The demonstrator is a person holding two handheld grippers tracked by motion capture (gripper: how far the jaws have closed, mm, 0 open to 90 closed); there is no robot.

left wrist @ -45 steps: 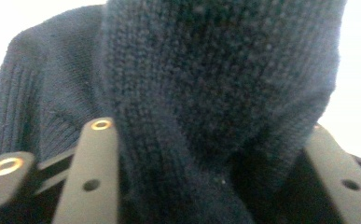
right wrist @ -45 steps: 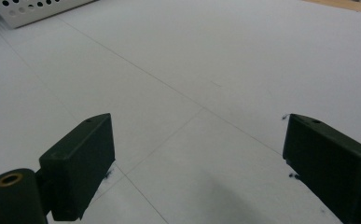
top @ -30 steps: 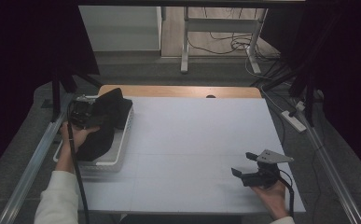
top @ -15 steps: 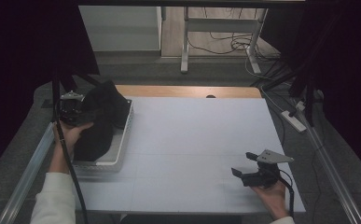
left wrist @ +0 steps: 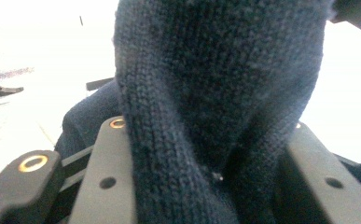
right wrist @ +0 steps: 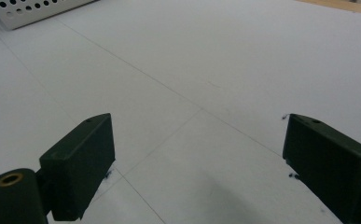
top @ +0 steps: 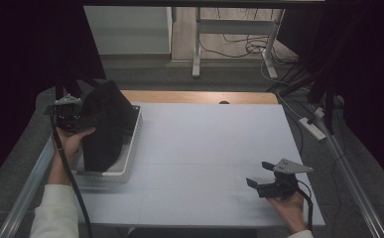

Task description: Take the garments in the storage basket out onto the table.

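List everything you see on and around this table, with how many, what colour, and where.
Dark navy knitted garment: one, lifted over the basket at the table's left edge, clamped in the left tongs.
White perforated plastic basket: one, left edge of the table.
White table top: one, with a wooden strip along the far edge.
White power strip: one, on the floor to the right.
Black cables: several, on the floor beyond the table.
Left tongs: black, shut on the garment.
Right tongs: black, open, low over the table's near right.
Left hand: white sleeve.
Right hand: near right edge.
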